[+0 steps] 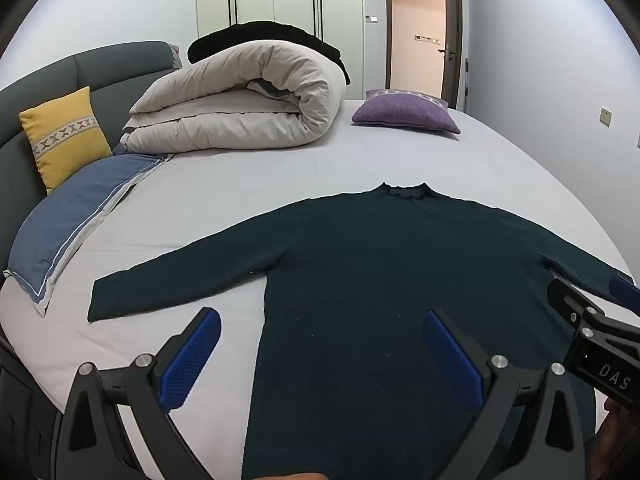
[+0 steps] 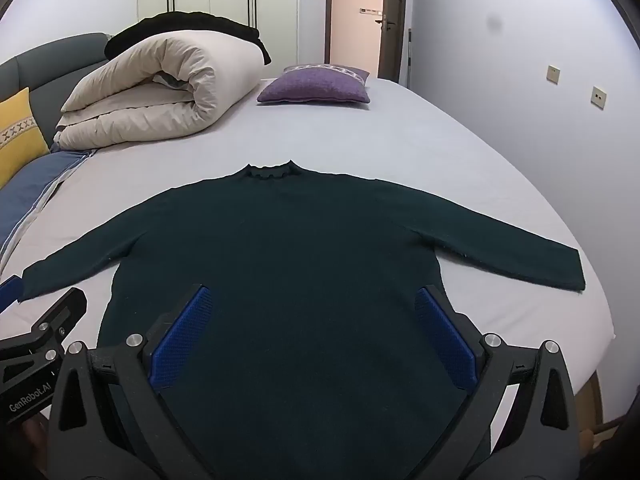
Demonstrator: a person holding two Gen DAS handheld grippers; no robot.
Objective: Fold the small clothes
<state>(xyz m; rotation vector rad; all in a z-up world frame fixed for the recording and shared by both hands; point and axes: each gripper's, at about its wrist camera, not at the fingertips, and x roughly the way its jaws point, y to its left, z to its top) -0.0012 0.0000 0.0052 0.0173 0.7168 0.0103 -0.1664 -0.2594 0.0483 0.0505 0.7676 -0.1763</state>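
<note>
Sweater dark green, flat, sleeves spread

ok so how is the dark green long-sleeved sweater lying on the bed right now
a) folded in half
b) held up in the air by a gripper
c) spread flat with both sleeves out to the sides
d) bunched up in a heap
c: the dark green long-sleeved sweater lies flat on the pale grey bed sheet, sleeves stretched out to both sides, while the left gripper and right gripper hover open above its lower body.
</note>
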